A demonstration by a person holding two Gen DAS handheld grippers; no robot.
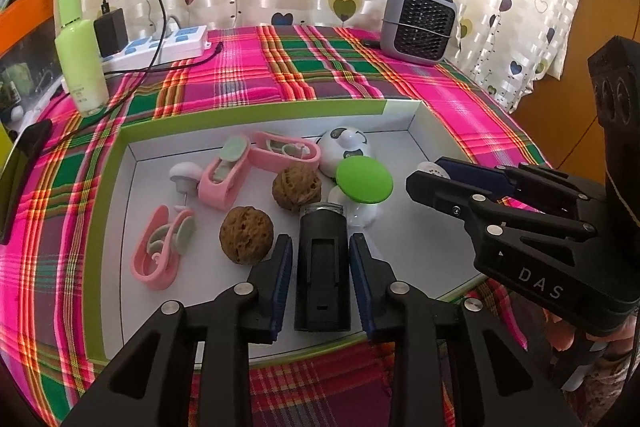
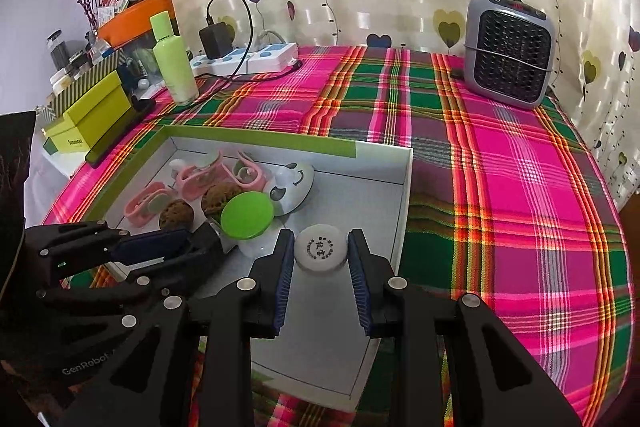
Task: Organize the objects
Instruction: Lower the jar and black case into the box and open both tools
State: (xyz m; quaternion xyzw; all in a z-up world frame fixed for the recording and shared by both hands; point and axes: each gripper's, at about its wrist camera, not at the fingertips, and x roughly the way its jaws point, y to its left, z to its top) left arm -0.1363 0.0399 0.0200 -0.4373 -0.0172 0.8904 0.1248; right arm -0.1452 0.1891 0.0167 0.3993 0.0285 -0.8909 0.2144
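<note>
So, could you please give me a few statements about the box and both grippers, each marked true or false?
1. The left gripper has a black cylinder between its fingers. True.
2. The right gripper brackets a walnut. False: a white disc sits between its fingers.
3. Two walnuts lie in the box. True.
4. The green lid lies on the cloth outside the box. False: it is inside the box, beside the panda toy.
5. The heater stands inside the box. False: it stands on the cloth, at the far edge.
</note>
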